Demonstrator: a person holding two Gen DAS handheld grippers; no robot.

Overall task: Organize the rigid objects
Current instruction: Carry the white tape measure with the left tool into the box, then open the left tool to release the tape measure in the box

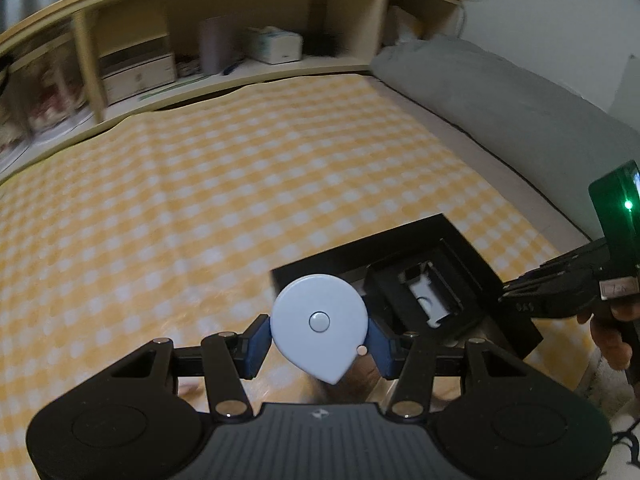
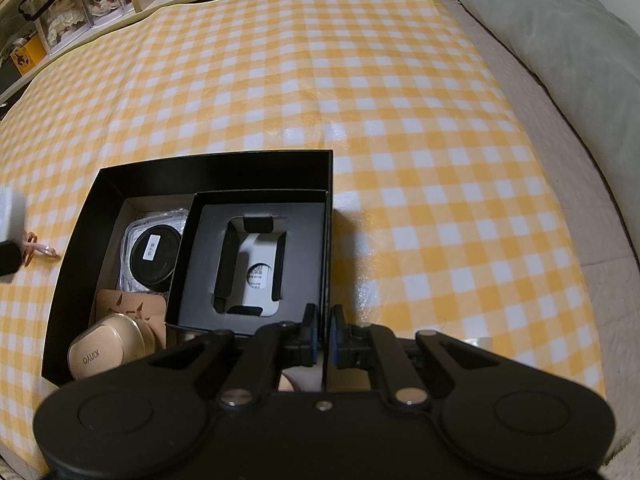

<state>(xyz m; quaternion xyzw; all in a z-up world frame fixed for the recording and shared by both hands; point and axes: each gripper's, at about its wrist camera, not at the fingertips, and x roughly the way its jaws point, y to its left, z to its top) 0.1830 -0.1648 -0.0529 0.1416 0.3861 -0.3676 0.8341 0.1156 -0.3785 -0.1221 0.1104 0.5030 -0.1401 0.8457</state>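
Observation:
My left gripper (image 1: 320,334) is shut on a pale blue, teardrop-shaped tape measure (image 1: 316,312), holding it in the air just left of the open black box (image 1: 352,252). Its edge shows at the left border of the right wrist view as the tape measure (image 2: 10,216). My right gripper (image 2: 326,336) is shut on the right wall of the black box (image 2: 216,164). Inside lie a smaller black insert box (image 2: 200,280), a round black disc (image 2: 156,256), a tan card (image 2: 136,304) and a gold case (image 2: 104,352).
A yellow-and-white checked cloth (image 2: 360,100) covers the surface. A rose-gold clip (image 2: 40,250) lies on it left of the box. A wooden shelf (image 1: 240,68) with boxes runs along the far side, and a grey cushion (image 2: 560,40) lies along the right.

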